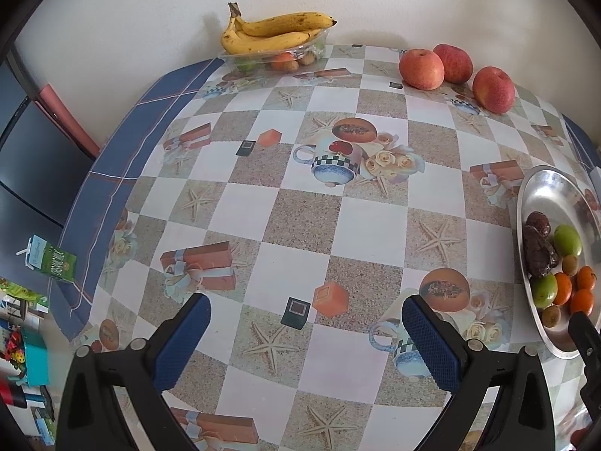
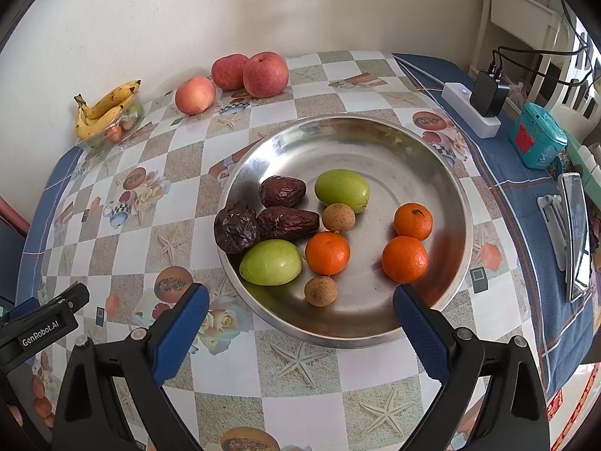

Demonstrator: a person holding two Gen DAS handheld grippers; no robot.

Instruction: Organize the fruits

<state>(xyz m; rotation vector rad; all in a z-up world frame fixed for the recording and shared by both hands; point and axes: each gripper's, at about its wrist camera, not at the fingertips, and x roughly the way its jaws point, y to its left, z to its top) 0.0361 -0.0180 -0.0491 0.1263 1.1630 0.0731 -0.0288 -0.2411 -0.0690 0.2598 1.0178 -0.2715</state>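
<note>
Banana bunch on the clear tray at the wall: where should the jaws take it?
Grip the banana bunch at the stem end, where the fruits join, coming from above on the table side. The wall blocks the far side, and the curved bodies would probably slip.

Two wrist views above table [image 1: 300, 225], sharing metal plate [image 2: 432, 173].

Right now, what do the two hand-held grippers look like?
Same build: the left hand-held gripper and right hand-held gripper each have black plastic arms with silver pivot pins and blue textured pads. The left body carries a white "GenRobot.AI" label.
</note>
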